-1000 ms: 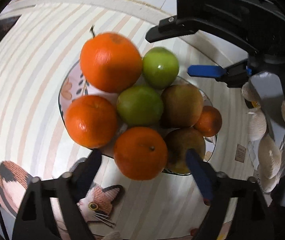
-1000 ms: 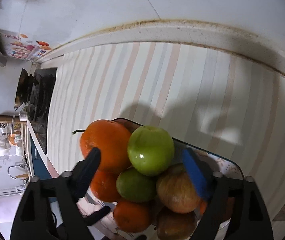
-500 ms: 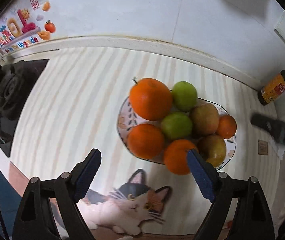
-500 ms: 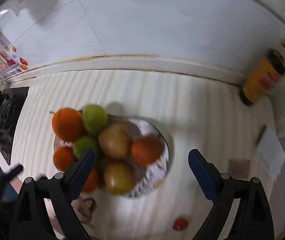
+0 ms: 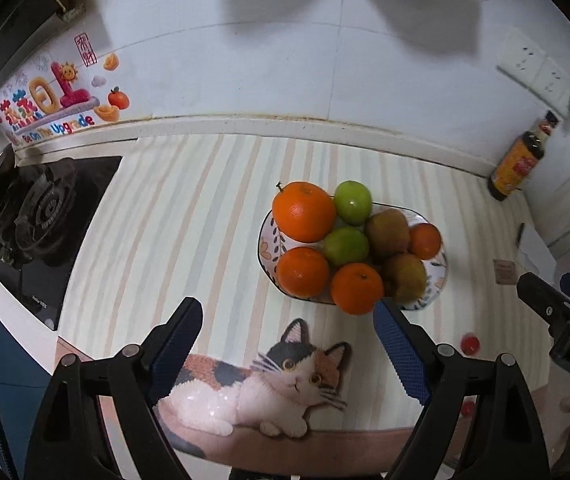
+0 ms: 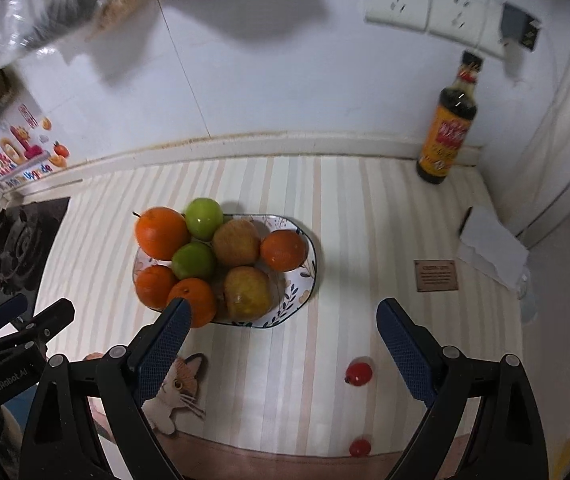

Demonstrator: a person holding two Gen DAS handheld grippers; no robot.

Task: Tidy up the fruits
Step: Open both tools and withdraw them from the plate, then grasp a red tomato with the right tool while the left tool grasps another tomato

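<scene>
While both grippers hang above the desk (image 6: pixel 365 216) | left gripper (image 5: pixel 287 346): jaws apart, empty | right gripper (image 6: pixel 285 346): jaws apart, empty, just widened | fruit plate (image 6: pixel 305 280): at 11 o'clock from right gripper, piled with oranges (image 6: pixel 161 233), green apples (image 6: pixel 204 218), brownish pears (image 6: pixel 236 242) | two small red fruits (image 6: pixel 359 374): on desk at 5 o'clock from plate

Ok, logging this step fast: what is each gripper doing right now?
Left gripper: open, holding nothing.
Right gripper: open, holding nothing; its jaws have just been opening, with nothing between them.
</scene>
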